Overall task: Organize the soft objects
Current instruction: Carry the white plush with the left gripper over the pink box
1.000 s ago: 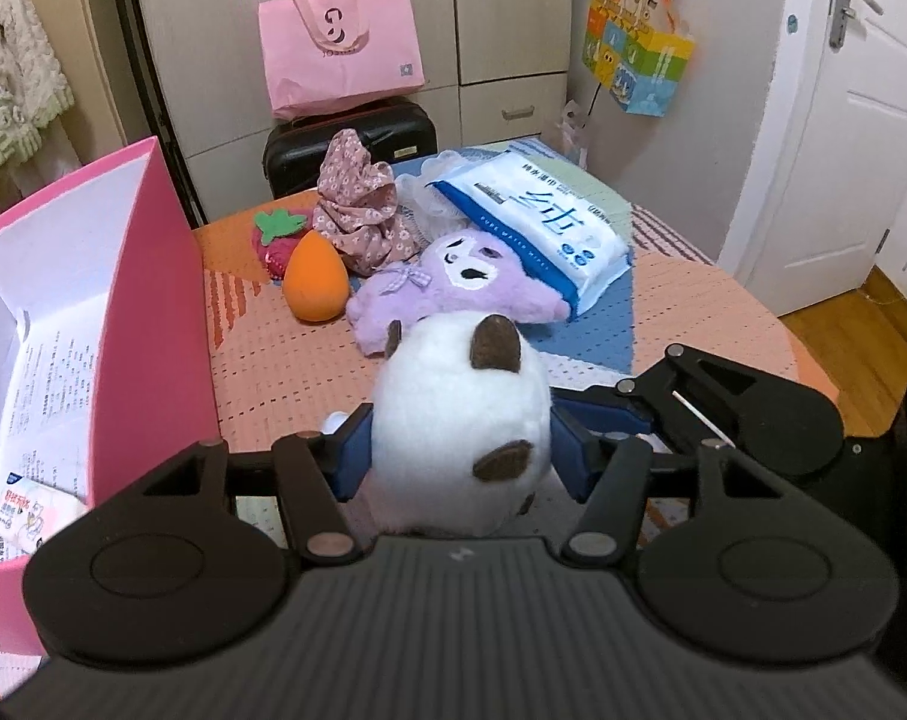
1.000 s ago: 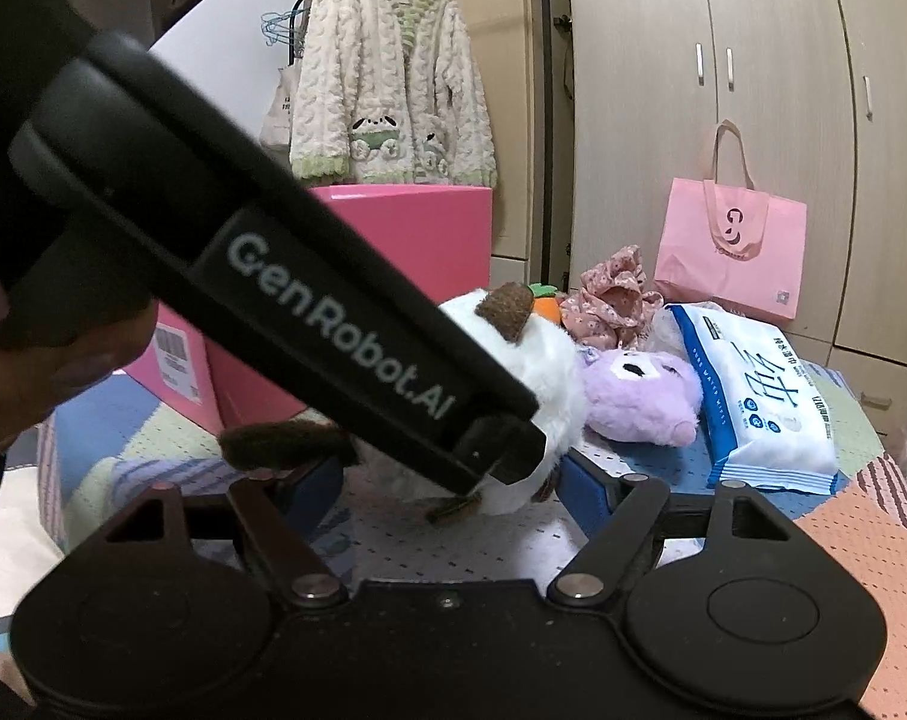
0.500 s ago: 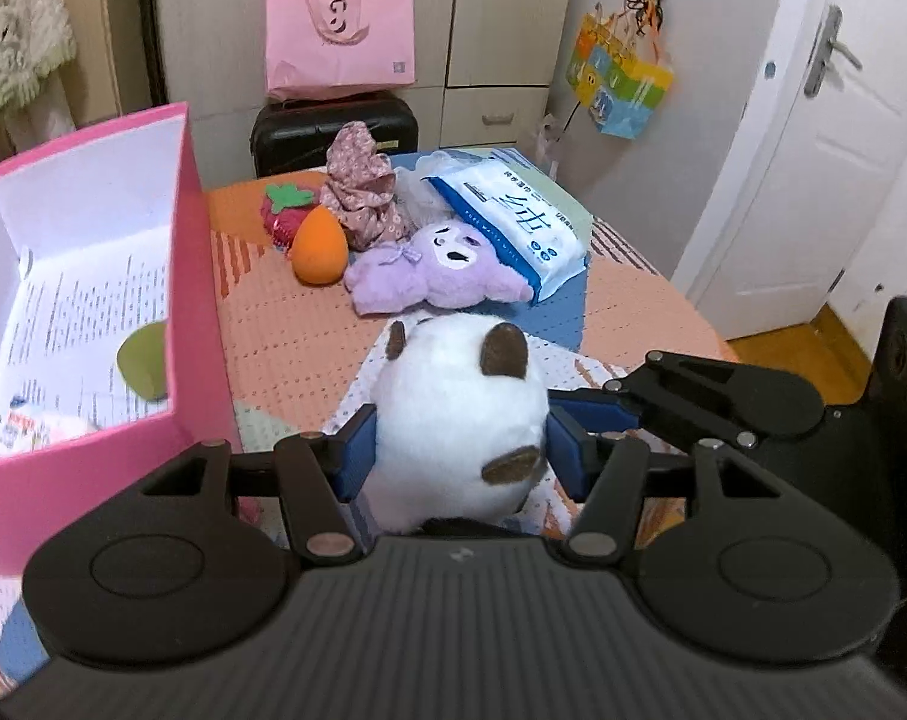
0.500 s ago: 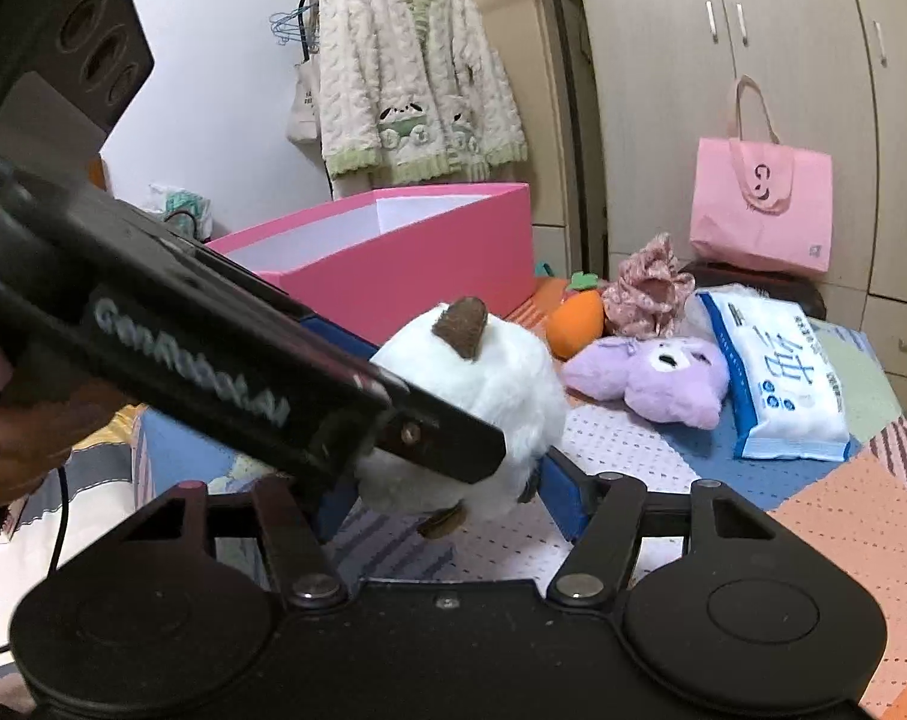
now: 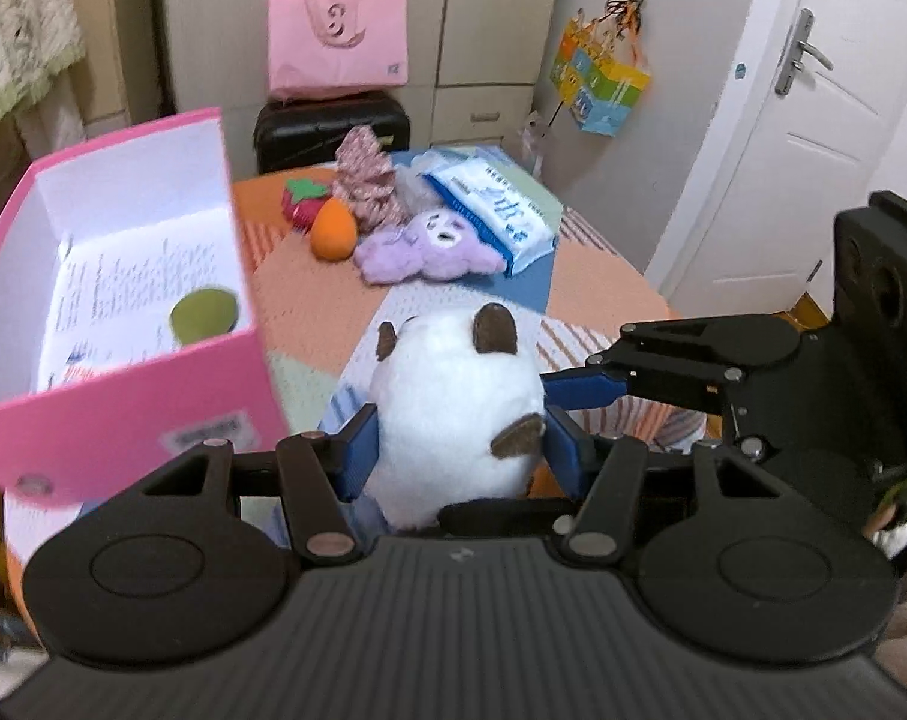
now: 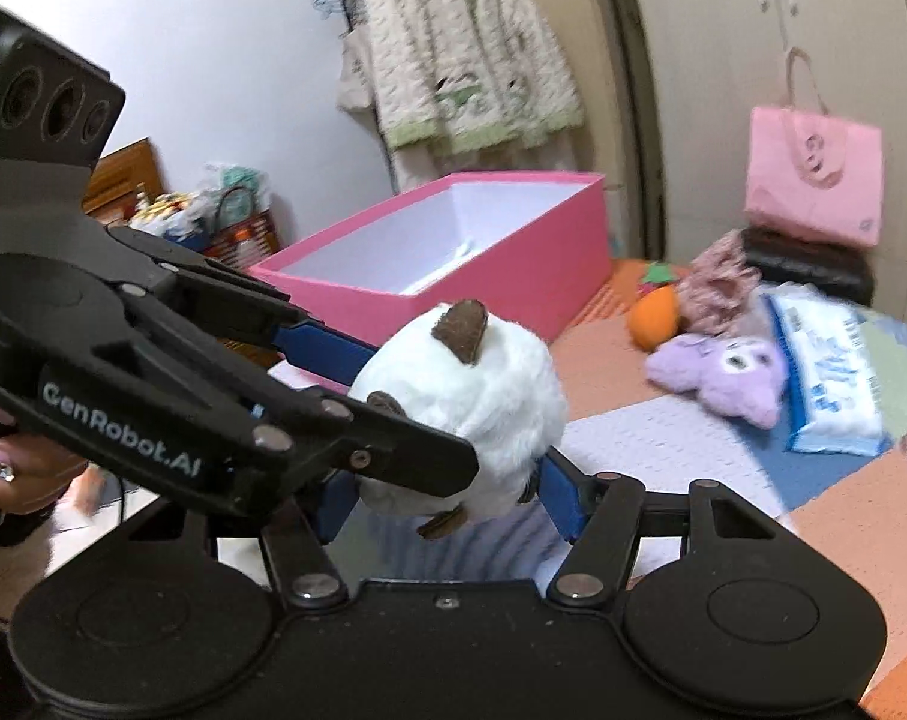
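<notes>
A round white plush toy point(image 5: 453, 396) with brown ears hangs above the patchwork table point(image 5: 309, 306). My left gripper point(image 5: 459, 441) is shut on it, blue pads pressed into both flanks. From the right, a blue finger point(image 5: 579, 390) of my right gripper lies against the toy's side. In the right wrist view the plush toy point(image 6: 483, 384) sits between the pads of my right gripper point(image 6: 447, 501), which is shut on its lower part, while the left gripper point(image 6: 420, 411) clamps it from the left. The open pink box point(image 5: 123, 420) stands just left of the toy.
The box holds printed paper and a green object point(image 5: 204, 312). Farther back lie a purple plush point(image 5: 429, 246), an orange carrot plush point(image 5: 332, 234), a strawberry plush point(image 5: 300, 204), a floral cloth point(image 5: 366, 180) and a wipes pack point(image 5: 495, 210). A black suitcase point(image 5: 333, 126) stands beyond.
Both grippers have risen with the white plush toy, which is now off the table. The right gripper's jaws have narrowed onto it. The box interior shows more from above.
</notes>
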Demonstrator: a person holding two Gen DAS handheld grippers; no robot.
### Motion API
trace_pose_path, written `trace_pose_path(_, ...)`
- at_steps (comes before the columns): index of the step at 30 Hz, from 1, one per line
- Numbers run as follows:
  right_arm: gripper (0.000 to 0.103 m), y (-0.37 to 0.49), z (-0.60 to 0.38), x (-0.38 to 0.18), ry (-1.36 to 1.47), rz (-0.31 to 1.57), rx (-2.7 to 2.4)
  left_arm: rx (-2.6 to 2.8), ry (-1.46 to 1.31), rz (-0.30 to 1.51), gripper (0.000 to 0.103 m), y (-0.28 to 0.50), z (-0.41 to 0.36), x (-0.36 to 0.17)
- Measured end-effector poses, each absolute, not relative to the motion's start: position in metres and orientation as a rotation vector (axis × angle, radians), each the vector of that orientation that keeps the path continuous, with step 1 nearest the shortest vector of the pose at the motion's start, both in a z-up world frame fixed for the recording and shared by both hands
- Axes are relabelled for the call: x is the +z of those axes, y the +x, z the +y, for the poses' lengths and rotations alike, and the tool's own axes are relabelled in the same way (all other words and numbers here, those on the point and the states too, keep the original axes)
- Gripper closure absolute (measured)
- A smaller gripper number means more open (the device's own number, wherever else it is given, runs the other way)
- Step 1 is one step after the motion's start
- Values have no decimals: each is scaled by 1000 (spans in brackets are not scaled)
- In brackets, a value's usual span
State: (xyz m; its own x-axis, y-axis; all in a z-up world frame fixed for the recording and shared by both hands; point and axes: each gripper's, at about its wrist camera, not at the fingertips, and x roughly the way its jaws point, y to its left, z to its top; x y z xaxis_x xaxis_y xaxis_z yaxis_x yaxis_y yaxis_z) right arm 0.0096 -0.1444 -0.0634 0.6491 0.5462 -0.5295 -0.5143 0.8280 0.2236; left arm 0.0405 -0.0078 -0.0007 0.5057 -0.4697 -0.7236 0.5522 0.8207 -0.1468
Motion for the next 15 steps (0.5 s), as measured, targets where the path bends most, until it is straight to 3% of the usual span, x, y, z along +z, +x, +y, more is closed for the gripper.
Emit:
trace_pose_path(5,35,11,-130,-51,85,699,690,-581,57,885,47,30,16,9)
trace_pose_path(15,35,15,-88,-25,66,694,820,-463,-52,775,47,4,66,34)
